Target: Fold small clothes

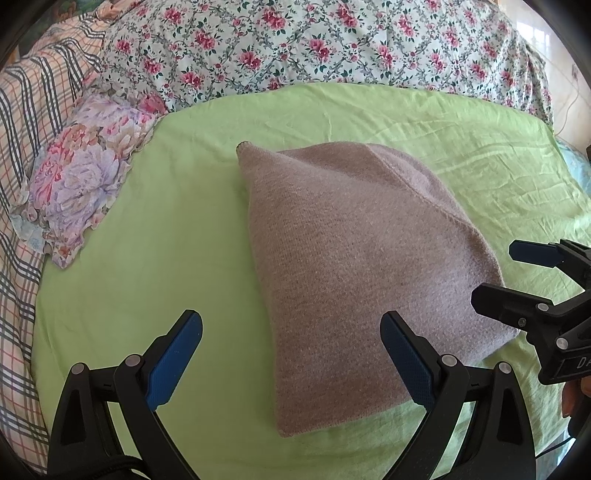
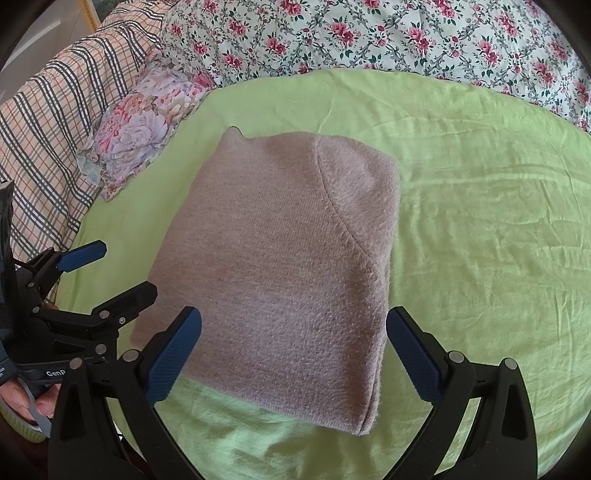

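On the green sheet (image 1: pixel 155 229) of the bed, a pinkish-brown knitted garment (image 2: pixel 280 266) lay folded into a compact, roughly rectangular bundle, with a curved seam running across its upper right part. It sat near the middle of the sheet, well apart from the floral pillow (image 1: pixel 85 184) and the flowered quilt (image 2: pixel 369 33) behind it.

The left gripper (image 1: pixel 291 354) hovered over the near left edge of the bundle, its blue fingers (image 1: pixel 173 362) spread wide and holding nothing. The right gripper (image 2: pixel 295 354) hung above the near edge on the other side, likewise wide and empty. Neither appeared to touch the knit, though the fisheye view made the height hard to judge.

The folding looked largely done, so the step in hand seemed to be the finish: either a last fold in half or smoothing and setting the bundle aside. A further fold would call for both grippers to close on the near corners together and carry them over to the far edge, keeping the layers from slipping.
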Tool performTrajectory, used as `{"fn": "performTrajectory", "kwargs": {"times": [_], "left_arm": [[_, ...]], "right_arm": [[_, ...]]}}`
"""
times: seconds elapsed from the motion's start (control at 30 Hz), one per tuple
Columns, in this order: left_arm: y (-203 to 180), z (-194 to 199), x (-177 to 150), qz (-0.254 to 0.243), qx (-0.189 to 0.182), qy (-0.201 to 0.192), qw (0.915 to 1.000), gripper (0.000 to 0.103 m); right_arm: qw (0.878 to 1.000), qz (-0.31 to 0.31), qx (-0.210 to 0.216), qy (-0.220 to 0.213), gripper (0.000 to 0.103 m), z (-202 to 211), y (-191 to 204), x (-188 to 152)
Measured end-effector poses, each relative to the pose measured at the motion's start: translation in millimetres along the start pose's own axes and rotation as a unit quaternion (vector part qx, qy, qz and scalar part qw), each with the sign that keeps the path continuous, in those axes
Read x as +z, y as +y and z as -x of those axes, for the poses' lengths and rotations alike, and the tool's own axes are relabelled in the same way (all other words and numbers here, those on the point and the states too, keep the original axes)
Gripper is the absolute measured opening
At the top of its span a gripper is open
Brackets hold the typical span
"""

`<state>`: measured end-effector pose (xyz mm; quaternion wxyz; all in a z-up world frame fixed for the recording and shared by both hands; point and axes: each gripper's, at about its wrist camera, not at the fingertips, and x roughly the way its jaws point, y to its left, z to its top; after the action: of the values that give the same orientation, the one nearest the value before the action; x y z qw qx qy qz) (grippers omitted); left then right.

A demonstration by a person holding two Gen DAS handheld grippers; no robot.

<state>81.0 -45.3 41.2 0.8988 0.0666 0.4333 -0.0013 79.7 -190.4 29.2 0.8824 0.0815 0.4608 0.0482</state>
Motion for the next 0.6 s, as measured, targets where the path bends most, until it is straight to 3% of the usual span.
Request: {"fn": "performTrajectory", "kwargs": {"times": [0.6], "left_arm": [[14,-2,3,0.010,0.014,-0.003,0.9998,0.097]], "right_arm": [[1.000,0.001,0.002,0.005,0.100,-5,-2,5]]}}
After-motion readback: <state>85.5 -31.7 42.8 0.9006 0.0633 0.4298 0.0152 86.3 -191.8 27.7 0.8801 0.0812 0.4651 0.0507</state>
